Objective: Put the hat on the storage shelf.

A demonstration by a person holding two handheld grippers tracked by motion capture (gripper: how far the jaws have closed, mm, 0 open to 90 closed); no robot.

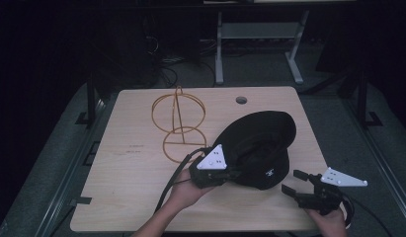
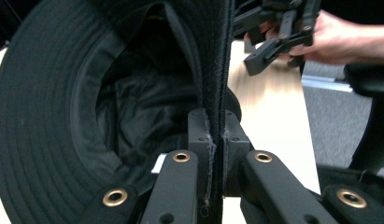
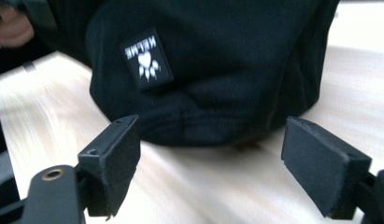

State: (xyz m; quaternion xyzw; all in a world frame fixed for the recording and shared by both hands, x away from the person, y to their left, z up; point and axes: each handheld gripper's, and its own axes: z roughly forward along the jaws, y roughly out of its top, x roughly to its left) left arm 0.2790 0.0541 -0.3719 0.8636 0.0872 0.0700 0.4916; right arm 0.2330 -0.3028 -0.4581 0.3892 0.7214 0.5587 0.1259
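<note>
A: How do the jaws stand?
B: The left gripper [image 2: 213, 140] has its 2 jaws clamped on the brim of the black bucket hat [image 1: 262, 143], tipping it up so the hollow faces the person. The right gripper [image 3: 213, 172] has its jaws wide apart, empty, just short of the crown.
A: Why hold it so?
B: Likely to seat it on the gold wire hat stand [image 1: 178, 123], behind on the wooden table [image 1: 126, 197]. The white logo patch [image 3: 146, 58] faces the right gripper
</note>
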